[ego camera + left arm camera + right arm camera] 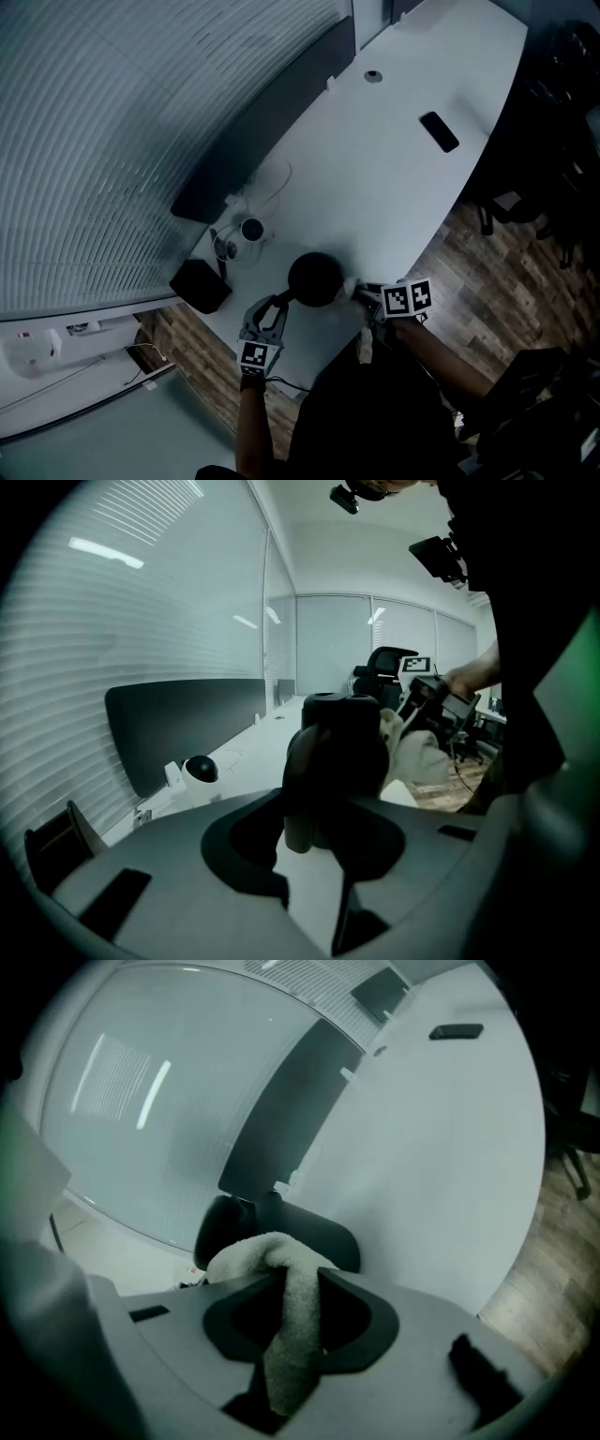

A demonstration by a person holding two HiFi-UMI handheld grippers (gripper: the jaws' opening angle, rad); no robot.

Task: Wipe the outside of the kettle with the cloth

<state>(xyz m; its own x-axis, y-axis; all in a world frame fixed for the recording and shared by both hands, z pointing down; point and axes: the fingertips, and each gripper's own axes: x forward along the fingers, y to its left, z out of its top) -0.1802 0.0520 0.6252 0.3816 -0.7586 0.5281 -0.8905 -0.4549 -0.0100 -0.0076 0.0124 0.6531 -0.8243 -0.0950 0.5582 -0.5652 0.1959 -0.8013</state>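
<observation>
A black kettle (316,278) stands on the white table (412,197) near its front end. My left gripper (281,302) is shut on the kettle's handle (302,789), which stands upright between the jaws of that gripper (323,822). My right gripper (361,293) is shut on a pale cloth (286,1321), whose bunched end lies against the kettle's side (314,1232). In the left gripper view the cloth (419,754) shows behind the kettle body (349,738), with the right gripper (427,705) above it. The contact area between cloth and kettle is partly hidden.
A small white device with a dark dome (249,231) sits just beyond the kettle. A black box (200,285) stands at the table's left end. A dark phone (439,131) lies farther along. A dark panel (272,122) lines the table's far edge, and office chairs (553,187) stand right.
</observation>
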